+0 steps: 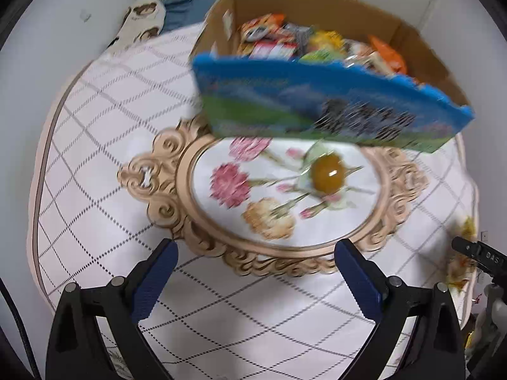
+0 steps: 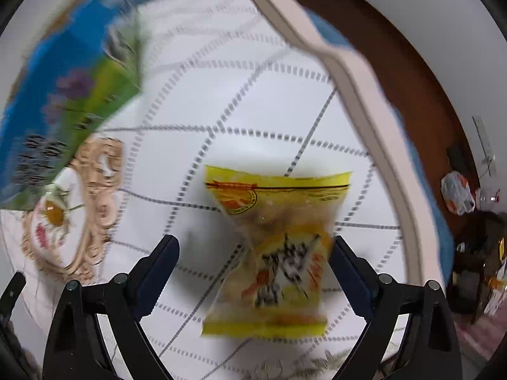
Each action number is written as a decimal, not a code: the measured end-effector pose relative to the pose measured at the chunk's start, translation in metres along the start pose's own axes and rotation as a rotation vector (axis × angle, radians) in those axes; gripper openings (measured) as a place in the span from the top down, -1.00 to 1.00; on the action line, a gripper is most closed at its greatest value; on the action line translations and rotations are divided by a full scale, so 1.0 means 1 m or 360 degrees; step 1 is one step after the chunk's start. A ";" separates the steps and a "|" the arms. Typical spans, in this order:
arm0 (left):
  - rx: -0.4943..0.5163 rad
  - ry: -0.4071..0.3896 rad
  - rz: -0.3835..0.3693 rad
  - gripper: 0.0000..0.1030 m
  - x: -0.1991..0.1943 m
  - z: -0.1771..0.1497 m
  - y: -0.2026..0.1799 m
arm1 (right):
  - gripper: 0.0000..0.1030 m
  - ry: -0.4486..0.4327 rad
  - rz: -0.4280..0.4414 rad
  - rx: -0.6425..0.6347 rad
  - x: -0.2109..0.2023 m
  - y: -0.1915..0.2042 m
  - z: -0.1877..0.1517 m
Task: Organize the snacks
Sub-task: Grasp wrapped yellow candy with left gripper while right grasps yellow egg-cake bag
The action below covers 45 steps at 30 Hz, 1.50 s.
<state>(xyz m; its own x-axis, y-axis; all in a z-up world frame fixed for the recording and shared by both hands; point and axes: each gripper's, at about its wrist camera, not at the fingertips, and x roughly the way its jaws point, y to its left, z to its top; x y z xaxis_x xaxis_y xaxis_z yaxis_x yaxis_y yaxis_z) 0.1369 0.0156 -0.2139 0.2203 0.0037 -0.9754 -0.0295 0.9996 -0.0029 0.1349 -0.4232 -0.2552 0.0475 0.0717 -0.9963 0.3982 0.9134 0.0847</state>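
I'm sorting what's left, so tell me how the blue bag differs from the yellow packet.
The blue bag is large, blue and green; the yellow packet is smaller, yellow with a see-through middle. The blue bag sits near the cardboard box beyond the left gripper; the yellow packet is between the open right gripper fingers. Both are blurred snack packs over the checked cloth.

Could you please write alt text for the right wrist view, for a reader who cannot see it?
A yellow snack packet lies on a white quilted cloth between the open right tongs, which do not grip it. A blurred blue and green bag fills the upper left, above an amber sweet on the floral centre of the cloth.
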 end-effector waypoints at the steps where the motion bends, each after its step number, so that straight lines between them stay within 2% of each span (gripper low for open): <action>1: -0.0023 0.0018 -0.0006 -0.96 0.003 0.000 0.005 | -0.68 0.0022 0.0023 0.0009 0.009 0.001 0.000; 3: -0.0064 0.0029 -0.0033 -0.96 0.010 0.002 0.012 | -0.48 0.0024 0.0033 -0.0024 0.019 0.010 -0.004; 5: -0.0073 0.0028 -0.0046 -0.96 0.014 0.007 0.013 | -0.41 -0.0019 0.0021 -0.0147 0.020 0.029 -0.008; 6: -0.0072 0.0030 -0.0059 -0.96 0.016 0.011 0.012 | -0.29 -0.0032 0.0021 -0.0201 0.020 0.038 -0.010; 7: -0.0064 0.0041 -0.0083 -0.96 0.021 0.015 0.008 | -0.14 -0.0044 0.0033 -0.0264 0.019 0.049 -0.013; 10: -0.0011 0.0136 -0.0215 -0.96 0.041 0.033 -0.010 | 0.04 -0.0059 0.0067 -0.0377 0.019 0.074 -0.016; 11: 0.0017 0.0157 -0.0245 -0.96 0.048 0.039 -0.019 | 0.04 -0.0054 0.0077 -0.0397 0.021 0.080 -0.017; 14: 0.0119 0.0190 -0.0235 -0.95 0.065 0.052 -0.044 | 0.05 -0.0061 0.0067 -0.0438 0.025 0.092 -0.018; 17: 0.0213 0.0192 -0.0193 -0.76 0.077 0.058 -0.065 | 0.04 -0.0047 0.0067 -0.0455 0.028 0.096 -0.018; 19: 0.0247 0.0206 -0.0169 -0.03 0.086 0.060 -0.075 | 0.04 -0.0025 0.0057 -0.0467 0.030 0.098 -0.018; 20: 0.0254 0.0228 -0.0150 -0.03 0.091 0.060 -0.078 | 0.04 -0.0018 0.0054 -0.0466 0.032 0.098 -0.018; 24: 0.0294 0.0178 -0.0110 -0.02 0.093 0.051 -0.084 | 0.03 0.0011 0.0042 -0.0484 0.034 0.111 -0.008; 27: 0.0279 0.0187 -0.0106 -0.02 0.087 0.028 -0.078 | 0.05 0.0004 0.0030 -0.0546 0.036 0.114 -0.012; 29: 0.0259 0.0212 -0.0111 -0.02 0.083 0.013 -0.071 | 0.08 0.0022 0.0046 -0.0583 0.035 0.117 -0.026; 31: 0.0226 0.0252 -0.0143 0.06 0.077 -0.007 -0.061 | 0.09 0.0079 0.0079 -0.0613 0.036 0.115 -0.043; 36: 0.0087 0.0411 -0.0221 0.12 0.080 -0.064 -0.030 | 0.09 0.0185 0.0115 -0.0690 0.042 0.115 -0.078; 41: -0.0038 0.0443 -0.0316 0.10 0.090 -0.075 -0.013 | 0.06 0.0202 0.0115 -0.0673 0.046 0.115 -0.086; 42: -0.0050 0.0488 -0.0321 0.06 0.089 -0.074 -0.010 | 0.04 0.0208 0.0126 -0.0657 0.048 0.115 -0.083; 44: -0.0104 0.0500 -0.0378 0.00 0.084 -0.071 -0.005 | -0.05 0.0235 0.0169 -0.0618 0.048 0.113 -0.076; 45: -0.0127 0.0497 -0.0400 -0.15 0.081 -0.067 -0.002 | -0.11 0.0246 0.0185 -0.0605 0.049 0.111 -0.070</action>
<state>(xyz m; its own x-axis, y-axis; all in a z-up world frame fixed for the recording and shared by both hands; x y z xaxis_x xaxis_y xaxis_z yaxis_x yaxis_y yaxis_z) 0.0896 0.0119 -0.3072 -0.0760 -0.2620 -0.9621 -0.0905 0.9627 -0.2550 0.1174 -0.2905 -0.2956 -0.0771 0.2159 -0.9734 0.0309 0.9763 0.2141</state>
